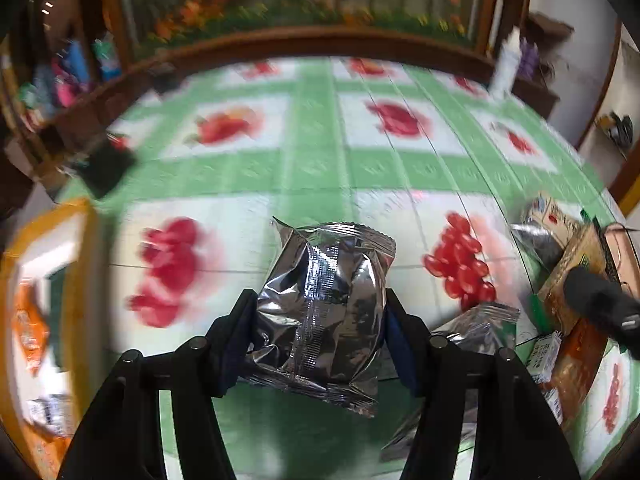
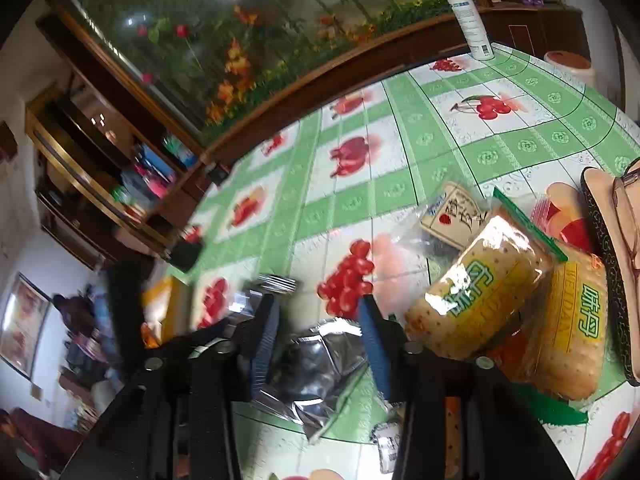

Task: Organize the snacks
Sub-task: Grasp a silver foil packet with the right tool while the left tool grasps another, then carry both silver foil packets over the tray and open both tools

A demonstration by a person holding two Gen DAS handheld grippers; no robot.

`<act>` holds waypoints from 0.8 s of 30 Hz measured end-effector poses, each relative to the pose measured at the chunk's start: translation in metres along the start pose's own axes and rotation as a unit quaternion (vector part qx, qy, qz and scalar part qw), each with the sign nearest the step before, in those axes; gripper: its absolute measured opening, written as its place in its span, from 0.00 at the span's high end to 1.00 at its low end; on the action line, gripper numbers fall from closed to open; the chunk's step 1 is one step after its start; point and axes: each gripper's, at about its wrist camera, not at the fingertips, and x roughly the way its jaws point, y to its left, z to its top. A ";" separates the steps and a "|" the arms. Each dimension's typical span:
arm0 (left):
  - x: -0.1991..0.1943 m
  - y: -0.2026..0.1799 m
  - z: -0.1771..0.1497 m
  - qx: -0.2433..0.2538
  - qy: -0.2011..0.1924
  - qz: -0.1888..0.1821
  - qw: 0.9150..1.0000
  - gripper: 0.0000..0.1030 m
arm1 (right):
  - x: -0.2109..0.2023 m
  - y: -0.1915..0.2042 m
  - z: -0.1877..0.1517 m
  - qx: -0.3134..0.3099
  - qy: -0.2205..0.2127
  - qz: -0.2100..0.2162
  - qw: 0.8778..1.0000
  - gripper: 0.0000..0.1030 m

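Note:
My left gripper (image 1: 320, 312) is shut on a silver foil snack packet (image 1: 320, 300) and holds it above the table. An orange-rimmed box (image 1: 86, 280) with snack packs inside stands at the far left. My right gripper (image 2: 318, 320) is open above a second silver foil packet (image 2: 320, 372) that lies on the table between its fingers, not squeezed. The same packet shows in the left wrist view (image 1: 476, 330). Two yellow cracker packs (image 2: 480, 296) (image 2: 568, 332) and a small clear bag with a card label (image 2: 452, 216) lie to the right.
A green and white fruit-print tablecloth (image 2: 360, 208) covers the table. A white spray bottle (image 2: 468, 12) stands at the far edge. A glasses case with glasses (image 2: 616, 256) lies far right. A small black object (image 1: 108, 164) sits near the left edge. A wooden cabinet is behind.

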 end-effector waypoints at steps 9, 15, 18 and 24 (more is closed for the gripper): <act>-0.051 0.045 -0.013 -0.064 -0.109 0.013 0.992 0.41 | 0.028 0.028 -0.030 -0.030 0.084 -0.073 0.993 0.39; -0.050 0.052 -0.015 -0.066 -0.106 -0.010 0.992 0.41 | 0.051 0.047 -0.044 -0.067 0.082 -0.091 0.990 0.25; -0.053 0.058 -0.016 -0.071 -0.107 -0.013 0.992 0.41 | 0.067 0.070 -0.054 -0.153 0.073 -0.138 0.976 0.21; -0.057 0.063 -0.019 -0.082 -0.110 -0.026 0.990 0.41 | 0.066 0.078 -0.071 -0.219 0.061 -0.165 0.960 0.37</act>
